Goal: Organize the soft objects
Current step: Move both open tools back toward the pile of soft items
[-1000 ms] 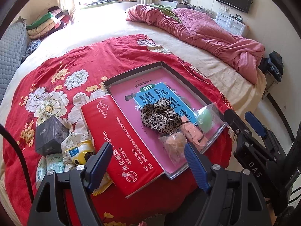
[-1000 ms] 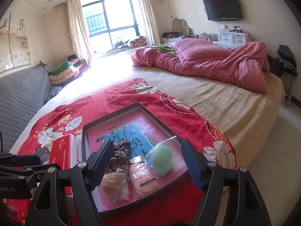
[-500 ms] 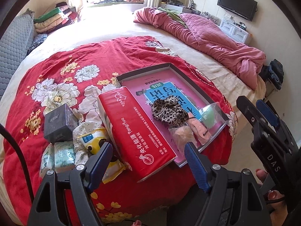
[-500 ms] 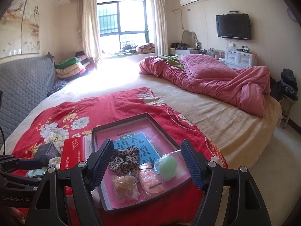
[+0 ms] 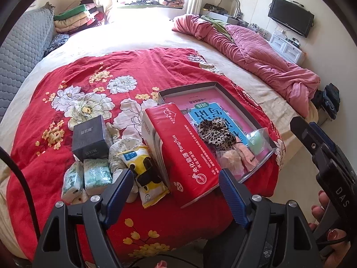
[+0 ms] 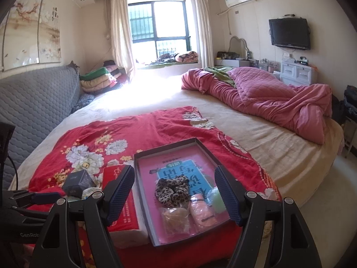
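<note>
On the red floral blanket (image 5: 93, 73) lies one shallow tray (image 6: 202, 145) holding one leopard scrunchie (image 6: 173, 191), one green sponge (image 6: 217, 202) and two pinkish bagged puffs (image 6: 202, 213). Just left of the tray sits one red tissue pack (image 5: 185, 154), then one yellow packet (image 5: 145, 169), two green tissue packets (image 5: 96, 174) and one dark box (image 5: 90, 137). The left tool (image 5: 175, 192) and the right tool (image 6: 175, 193) both stand apart, empty, above the bed's near edge
</note>
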Tool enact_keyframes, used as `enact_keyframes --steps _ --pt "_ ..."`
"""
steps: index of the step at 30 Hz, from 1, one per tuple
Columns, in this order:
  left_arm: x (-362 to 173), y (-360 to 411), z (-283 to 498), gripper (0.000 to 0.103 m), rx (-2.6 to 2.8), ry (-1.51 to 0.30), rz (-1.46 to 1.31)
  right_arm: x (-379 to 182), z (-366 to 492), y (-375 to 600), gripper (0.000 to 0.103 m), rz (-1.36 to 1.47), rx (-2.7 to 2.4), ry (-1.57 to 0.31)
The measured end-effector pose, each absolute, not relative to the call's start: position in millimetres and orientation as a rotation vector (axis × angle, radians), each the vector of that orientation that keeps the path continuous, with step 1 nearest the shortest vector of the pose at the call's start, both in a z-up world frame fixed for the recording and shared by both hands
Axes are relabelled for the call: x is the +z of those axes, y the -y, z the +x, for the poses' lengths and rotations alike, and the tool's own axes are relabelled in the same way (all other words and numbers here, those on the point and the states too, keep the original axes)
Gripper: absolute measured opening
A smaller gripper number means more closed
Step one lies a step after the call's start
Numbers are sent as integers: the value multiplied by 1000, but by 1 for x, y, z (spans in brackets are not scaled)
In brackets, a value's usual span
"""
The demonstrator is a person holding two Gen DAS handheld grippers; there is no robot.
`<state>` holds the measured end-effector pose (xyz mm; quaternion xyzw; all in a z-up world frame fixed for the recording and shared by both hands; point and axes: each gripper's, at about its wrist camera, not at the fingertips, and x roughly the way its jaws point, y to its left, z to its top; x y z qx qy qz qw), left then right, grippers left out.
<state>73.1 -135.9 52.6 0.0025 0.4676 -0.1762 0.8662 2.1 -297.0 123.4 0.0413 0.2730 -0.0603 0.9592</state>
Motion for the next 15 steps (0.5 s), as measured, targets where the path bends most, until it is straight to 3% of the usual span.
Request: enact_keyframes --steps 15 --pt "59 103 59 78 -327 -945 17 119 1 249 75 -5 -41 -582"
